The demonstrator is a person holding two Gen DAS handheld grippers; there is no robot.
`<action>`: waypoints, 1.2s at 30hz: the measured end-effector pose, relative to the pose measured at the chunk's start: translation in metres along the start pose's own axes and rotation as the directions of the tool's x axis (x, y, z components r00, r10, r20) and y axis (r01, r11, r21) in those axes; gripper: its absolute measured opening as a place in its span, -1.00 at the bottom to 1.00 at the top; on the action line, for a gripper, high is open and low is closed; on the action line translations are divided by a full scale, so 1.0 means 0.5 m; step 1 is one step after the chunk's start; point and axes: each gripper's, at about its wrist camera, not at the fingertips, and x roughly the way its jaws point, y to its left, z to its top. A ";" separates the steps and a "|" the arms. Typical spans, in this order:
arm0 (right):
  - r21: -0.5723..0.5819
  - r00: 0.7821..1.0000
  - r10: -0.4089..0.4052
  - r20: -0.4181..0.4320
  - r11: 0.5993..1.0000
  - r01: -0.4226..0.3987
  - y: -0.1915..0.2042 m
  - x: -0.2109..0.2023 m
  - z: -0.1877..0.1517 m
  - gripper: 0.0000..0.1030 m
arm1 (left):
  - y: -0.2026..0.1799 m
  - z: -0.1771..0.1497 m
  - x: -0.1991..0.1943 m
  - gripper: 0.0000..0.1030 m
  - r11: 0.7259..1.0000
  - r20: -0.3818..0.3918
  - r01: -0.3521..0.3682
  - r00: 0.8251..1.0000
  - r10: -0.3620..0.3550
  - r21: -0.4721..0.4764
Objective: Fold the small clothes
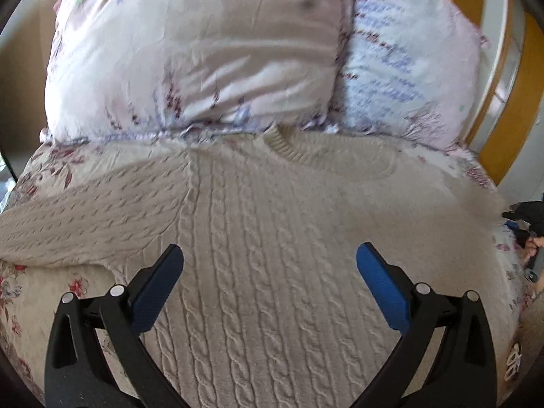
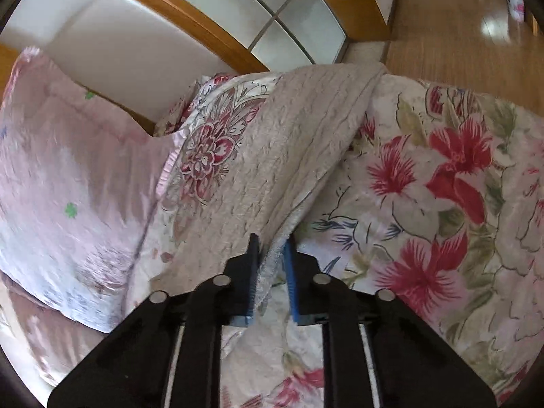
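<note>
A beige cable-knit sweater [image 1: 258, 238] lies flat on a floral bedspread [image 1: 20, 292], collar toward the pillows, one sleeve stretched out to the left. My left gripper [image 1: 270, 255] is open and empty, its blue-padded fingers [image 1: 380, 282] spread just above the sweater's body. In the right wrist view my right gripper [image 2: 272, 244] is shut on an edge of the sweater [image 2: 272, 156], which is lifted into a ridge running away from the fingers over the bedspread [image 2: 425, 187].
Two pale floral pillows [image 1: 190, 54] lie at the head of the bed. A wooden headboard [image 2: 176, 10] with white panels stands behind them. A wooden floor [image 2: 452, 34] lies beyond the bed's edge. The right gripper and hand show at the left view's right edge [image 1: 530, 238].
</note>
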 end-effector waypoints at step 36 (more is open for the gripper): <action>-0.348 0.888 0.221 -0.404 0.860 -0.373 0.325 0.040 -0.406 -0.04 | 0.066 0.013 0.020 0.97 0.904 -0.014 0.349 0.931 -0.364 -0.248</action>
